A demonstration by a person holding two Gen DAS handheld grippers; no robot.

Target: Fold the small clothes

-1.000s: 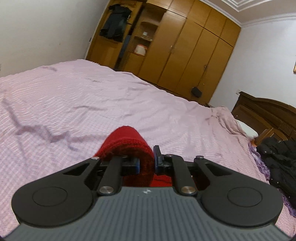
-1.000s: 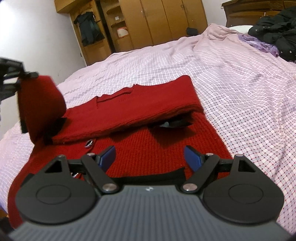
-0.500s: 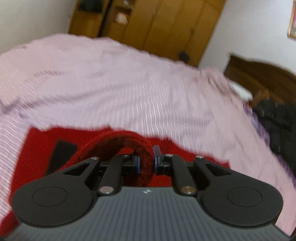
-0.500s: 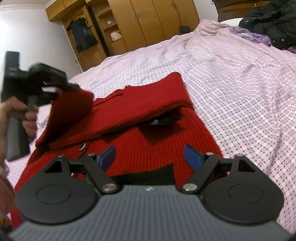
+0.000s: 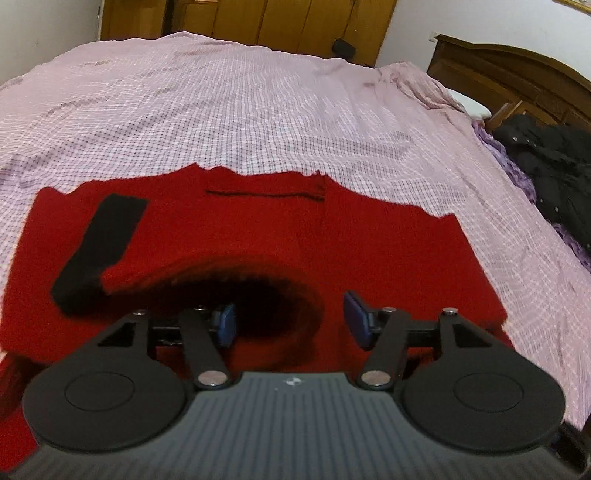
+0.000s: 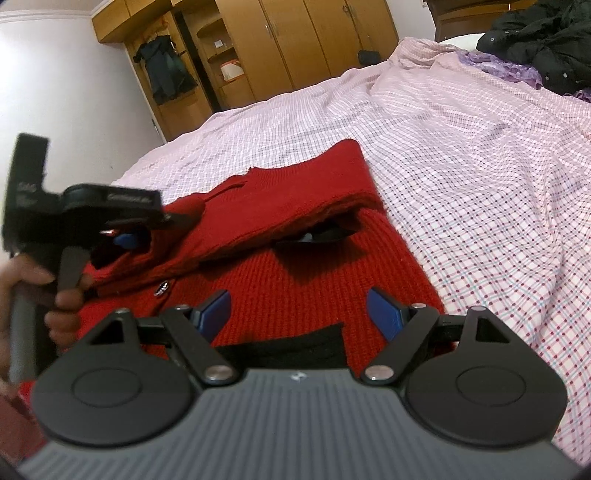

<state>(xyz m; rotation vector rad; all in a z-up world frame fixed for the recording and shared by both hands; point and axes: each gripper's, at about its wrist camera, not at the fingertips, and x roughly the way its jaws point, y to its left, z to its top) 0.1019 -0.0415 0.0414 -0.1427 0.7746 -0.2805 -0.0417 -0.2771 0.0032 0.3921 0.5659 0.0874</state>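
In the left wrist view the left tongs point(image 5: 288, 319) have just been opening and now stand apart above the red cardigan point(image 5: 258, 229), which lies flat on the bed point(image 5: 258, 110); a rolled loop of red sleeve point(image 5: 258, 280) curls between the blue pads, but the pads do not press on it, so I judge the sleeve is being let go here, laid across the body of the garment as one fold; a black strip point(image 5: 99, 240), maybe a trim or a cuff, lies on the left part; the near edge of the cardigan is hidden under the body of the tool.

In the right wrist view the right tongs point(image 6: 299, 310) are wide apart and hold nothing; they hover over the lower part of the cardigan point(image 6: 314, 280), probably waiting for their turn; the folded sleeve point(image 6: 295, 195) lies across the chest, and a button point(image 6: 161, 287) shows beside it; the left tool point(image 6: 85, 206) and the hand point(image 6: 48, 291) that carries it are blurred at the left edge, so the sleeve end there is hard to make out; a dark opening under the fold hides something black that I cannot identify; dark clothes point(image 6: 546, 33) lie far at the bed's head.
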